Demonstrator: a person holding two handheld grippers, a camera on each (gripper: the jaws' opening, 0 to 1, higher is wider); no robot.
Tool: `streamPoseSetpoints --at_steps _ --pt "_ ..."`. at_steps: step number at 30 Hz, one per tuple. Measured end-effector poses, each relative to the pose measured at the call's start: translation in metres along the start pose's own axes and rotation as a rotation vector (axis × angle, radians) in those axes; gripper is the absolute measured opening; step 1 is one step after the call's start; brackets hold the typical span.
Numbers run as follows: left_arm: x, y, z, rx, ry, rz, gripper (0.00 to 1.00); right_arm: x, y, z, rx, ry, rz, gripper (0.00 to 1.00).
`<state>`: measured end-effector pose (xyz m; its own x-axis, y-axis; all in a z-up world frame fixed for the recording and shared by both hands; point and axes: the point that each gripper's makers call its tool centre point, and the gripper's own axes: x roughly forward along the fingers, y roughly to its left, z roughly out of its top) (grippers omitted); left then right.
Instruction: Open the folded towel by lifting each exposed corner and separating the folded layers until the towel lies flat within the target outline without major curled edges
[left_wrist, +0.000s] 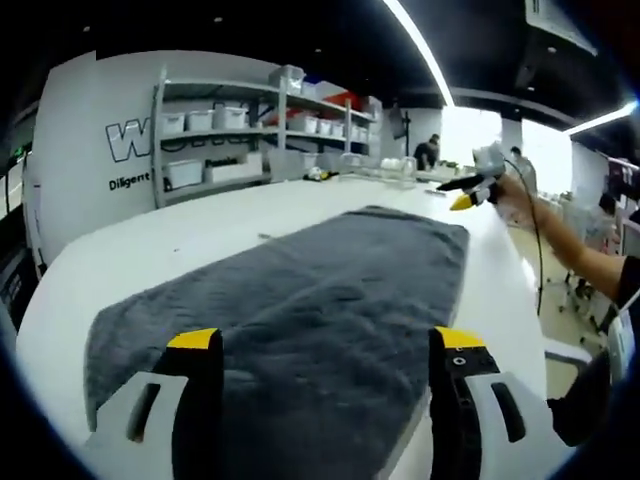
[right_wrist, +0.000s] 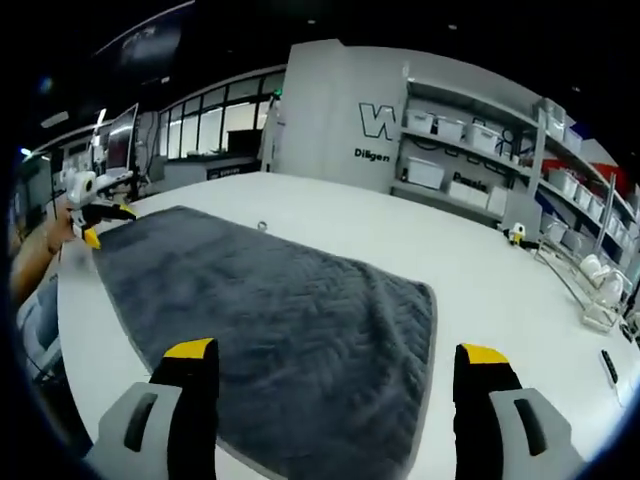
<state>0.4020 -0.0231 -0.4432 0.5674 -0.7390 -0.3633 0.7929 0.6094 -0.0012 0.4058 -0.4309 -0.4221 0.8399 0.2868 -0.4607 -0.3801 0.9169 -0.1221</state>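
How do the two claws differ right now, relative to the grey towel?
The left claw hangs open above one short end of the grey terry towel; the right claw hangs open above the opposite end. The left claw sits off a far corner in the right gripper view. Both have yellow tips and hold nothing.

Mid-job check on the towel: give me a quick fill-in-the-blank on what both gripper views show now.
1. The towel lying on the white table is dark ____ in colour.
2. The left gripper has its jaws ____, with nothing between them.
3. The tips of the right gripper are coloured ____.
4. Against the wall behind the table stand metal ____ holding white bins.

Missing words: grey; open; yellow; shelves
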Motion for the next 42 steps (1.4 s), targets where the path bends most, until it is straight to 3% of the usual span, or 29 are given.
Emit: streamPoseSetpoints --at_steps 6,9,16,24,38,40,42 --pt "0.011 -0.022 -0.006 0.010 0.023 -0.061 0.47 -0.009 0.014 -0.002 -0.020 -0.008 0.019 0.99" --pt "0.016 -0.034 -0.014 0.026 0.037 -0.103 0.29 -0.012 0.019 -0.004 -0.023 -0.010 0.027 0.99" --pt "0.028 -0.052 -0.035 0.040 0.111 -0.154 0.19 -0.016 0.031 -0.013 -0.038 0.005 0.047 0.99" --pt "0.027 -0.055 -0.043 0.038 0.140 -0.178 0.09 -0.019 0.033 -0.018 -0.042 0.016 0.047 0.99" --pt "0.019 -0.064 -0.047 0.059 0.159 -0.190 0.07 -0.023 0.048 -0.021 -0.063 0.026 0.070 0.99" --pt "0.017 -0.064 -0.046 0.050 0.144 -0.189 0.13 -0.023 0.053 -0.019 -0.064 0.019 0.082 0.99" --pt "0.014 -0.060 -0.042 0.053 0.126 -0.164 0.26 -0.021 0.063 -0.015 -0.062 0.007 0.109 0.97"
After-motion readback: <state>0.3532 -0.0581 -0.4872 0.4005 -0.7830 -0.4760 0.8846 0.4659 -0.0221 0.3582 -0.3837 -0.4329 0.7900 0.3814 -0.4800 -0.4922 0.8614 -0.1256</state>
